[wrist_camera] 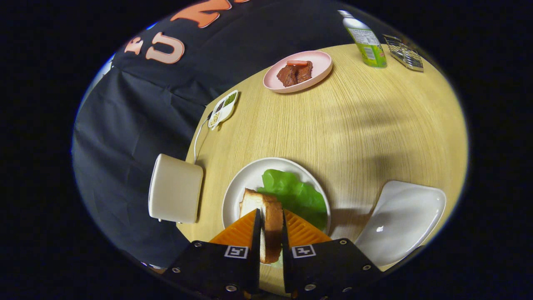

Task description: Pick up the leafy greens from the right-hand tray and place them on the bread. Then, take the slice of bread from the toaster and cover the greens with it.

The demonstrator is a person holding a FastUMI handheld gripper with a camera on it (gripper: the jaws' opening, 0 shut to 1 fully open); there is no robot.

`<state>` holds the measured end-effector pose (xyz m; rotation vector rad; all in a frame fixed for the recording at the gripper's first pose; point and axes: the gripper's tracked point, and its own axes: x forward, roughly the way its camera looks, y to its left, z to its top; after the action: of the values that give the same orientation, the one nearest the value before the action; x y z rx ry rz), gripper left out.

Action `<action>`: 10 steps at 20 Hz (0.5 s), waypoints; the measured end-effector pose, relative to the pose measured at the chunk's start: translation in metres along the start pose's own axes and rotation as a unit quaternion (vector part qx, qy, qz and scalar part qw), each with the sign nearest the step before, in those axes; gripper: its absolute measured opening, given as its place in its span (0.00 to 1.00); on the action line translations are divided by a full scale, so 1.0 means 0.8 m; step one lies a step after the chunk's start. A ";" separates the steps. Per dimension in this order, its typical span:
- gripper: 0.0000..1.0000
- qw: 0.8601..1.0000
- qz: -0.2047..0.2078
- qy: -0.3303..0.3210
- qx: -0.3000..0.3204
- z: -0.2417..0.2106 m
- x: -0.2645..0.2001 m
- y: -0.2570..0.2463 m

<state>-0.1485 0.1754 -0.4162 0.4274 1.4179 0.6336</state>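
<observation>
Item 1. Claw (271, 227), black body with two orange ribbed fingers (239, 231): clenched on a slice of pale bread with a browned crust (270, 221), one finger pressed to each flat side. The slice stands on edge between the fingers, its far end reaching out beyond their tips over the plate.

Item 2. Round white plate (243, 183), on the light wood-grain tabletop (333, 125), directly ahead of and partly beneath the fingers.

Item 3. Bright green leafy greens (293, 191), lying on the plate, just right of the held slice and touching it in this view. Whether a second slice lies under the greens cannot be told.

Item 4. Cream-coloured boxy toaster (175, 187), at the tabletop's left edge, just left of the plate. A white cord (199, 137) runs from behind it.

Item 5. White rounded-square tray (402, 221), right of the plate, apart from it.

Item 6. Small white divided dish with dark, green and pale fillings (222, 109), beyond the toaster near the tabletop edge.

Item 7. Pink round plate (320, 62) bearing brown meat slices (295, 73) and a red piece, far side of the tabletop.

Item 8. Green-labelled bottle (366, 41), upright, far right; a wire rack (404, 52) just beside it.
</observation>
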 end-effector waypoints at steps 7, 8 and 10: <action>0.59 0.996 -0.062 -0.022 -0.066 0.012 -0.027 -0.015; 0.61 0.995 -0.064 -0.030 -0.073 0.019 -0.035 -0.012; 0.65 0.992 -0.070 -0.059 -0.091 0.040 -0.055 -0.001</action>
<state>-0.1181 0.1501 -0.3789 0.2162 1.2541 0.6074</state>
